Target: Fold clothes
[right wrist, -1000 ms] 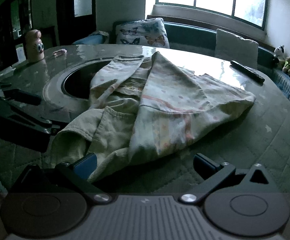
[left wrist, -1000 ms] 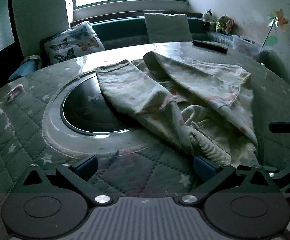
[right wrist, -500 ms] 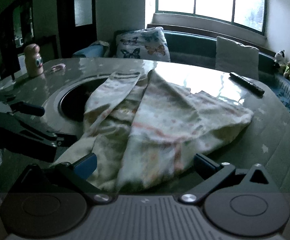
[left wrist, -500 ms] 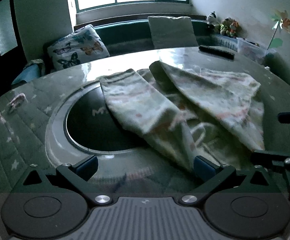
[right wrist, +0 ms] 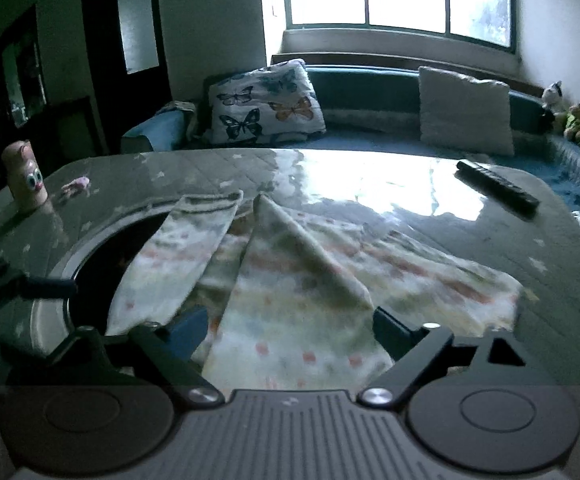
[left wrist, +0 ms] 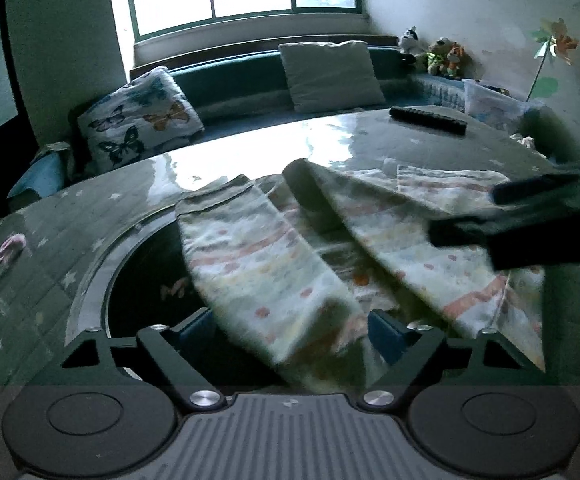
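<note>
Clearly the folding was at an early stage. The garment (right wrist: 290, 280), a pale printed piece with pinkish bands and dots, lay loosely heaped on the round table (right wrist: 370, 184), part of it draped over the dark circular recess (left wrist: 142, 288) in the table's middle. One long panel ran toward the window, another overlapped it at an angle, and no neat, squared shape showed yet; I judged that most of the folds were left to make.

The left gripper (left wrist: 290, 332) stood spread wide, with cloth lying between its blue pads (left wrist: 384, 334) but not pinched. The right gripper (right wrist: 288, 330) was likewise parted, fabric bunched between its fingers without a clamp on it. Both sat at the near edge of the garment, so a grasp of that edge looked like the step in hand.

As for containers, a clear plastic bin (left wrist: 490, 100) stood beyond the table near the wall; its contents were too blurred to name. The recess in the table held nothing that I could make out except the hanging cloth. A remote control (right wrist: 496, 188) lay well apart from the garment.
</note>
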Action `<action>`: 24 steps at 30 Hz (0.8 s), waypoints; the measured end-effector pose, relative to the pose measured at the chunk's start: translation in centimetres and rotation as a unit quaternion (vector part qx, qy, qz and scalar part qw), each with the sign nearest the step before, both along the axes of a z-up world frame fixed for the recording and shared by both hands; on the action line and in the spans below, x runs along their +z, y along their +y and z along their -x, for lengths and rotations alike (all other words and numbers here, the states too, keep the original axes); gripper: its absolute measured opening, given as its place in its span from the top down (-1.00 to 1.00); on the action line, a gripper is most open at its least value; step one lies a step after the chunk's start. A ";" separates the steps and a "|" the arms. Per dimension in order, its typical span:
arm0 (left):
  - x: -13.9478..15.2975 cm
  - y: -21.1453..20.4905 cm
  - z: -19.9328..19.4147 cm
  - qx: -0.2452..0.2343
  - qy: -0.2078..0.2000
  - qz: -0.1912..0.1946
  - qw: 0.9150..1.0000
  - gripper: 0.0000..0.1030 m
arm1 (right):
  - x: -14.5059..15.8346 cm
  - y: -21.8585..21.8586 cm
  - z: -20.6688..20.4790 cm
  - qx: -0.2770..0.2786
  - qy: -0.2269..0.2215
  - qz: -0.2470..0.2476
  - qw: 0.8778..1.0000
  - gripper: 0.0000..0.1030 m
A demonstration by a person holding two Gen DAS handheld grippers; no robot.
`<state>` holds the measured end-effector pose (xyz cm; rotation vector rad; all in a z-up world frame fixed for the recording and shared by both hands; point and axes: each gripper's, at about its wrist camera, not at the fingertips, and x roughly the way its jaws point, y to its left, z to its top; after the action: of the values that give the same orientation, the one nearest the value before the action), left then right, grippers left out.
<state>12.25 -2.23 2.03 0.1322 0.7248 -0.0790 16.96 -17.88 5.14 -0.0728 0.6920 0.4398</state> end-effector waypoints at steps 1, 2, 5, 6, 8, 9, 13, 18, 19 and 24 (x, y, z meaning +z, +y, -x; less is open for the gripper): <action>-0.1 0.0 -0.3 -0.002 0.001 0.000 1.000 -0.55 | -0.1 0.5 -0.9 0.002 0.000 -0.001 1.000 -0.68; -0.3 0.0 -0.6 -0.004 0.003 0.000 1.000 -0.52 | -0.1 0.9 -1.7 0.004 -0.001 0.000 1.000 -0.68; -0.7 0.0 -1.7 -0.008 0.010 0.001 1.000 -0.41 | -0.4 2.3 -4.0 0.016 -0.003 0.001 1.000 -0.59; -0.8 0.1 -2.0 -0.012 0.012 0.003 1.000 -0.39 | -0.5 2.7 -4.6 0.020 -0.003 0.002 1.000 -0.56; -0.9 0.3 -2.6 -0.018 0.016 0.007 1.000 -0.38 | -0.8 3.8 -6.2 0.029 -0.004 0.007 1.000 -0.51; -1.0 0.3 -2.9 -0.018 0.017 0.009 1.000 -0.38 | -1.0 4.4 -7.0 0.032 -0.006 0.009 0.999 -0.48; -0.9 0.6 -4.0 -0.017 0.020 0.014 1.000 -0.38 | -1.9 6.0 -9.8 0.035 -0.002 0.017 0.999 -0.33; -0.6 0.7 -6.2 -0.009 0.018 0.015 1.000 -0.39 | -3.3 6.8 -12.3 0.033 0.009 0.038 0.999 0.11; -0.6 0.8 -6.7 -0.008 0.016 0.016 1.000 -0.39 | -3.4 6.6 -12.4 0.032 0.010 0.041 0.999 0.28; -0.8 1.2 -10.0 0.013 0.021 0.034 0.999 -0.36 | -3.1 4.8 -12.3 0.019 0.003 0.035 0.999 0.85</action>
<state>22.25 -0.98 1.22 0.0565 0.7655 -0.0826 29.28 -13.04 2.03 -0.1516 0.7130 0.4528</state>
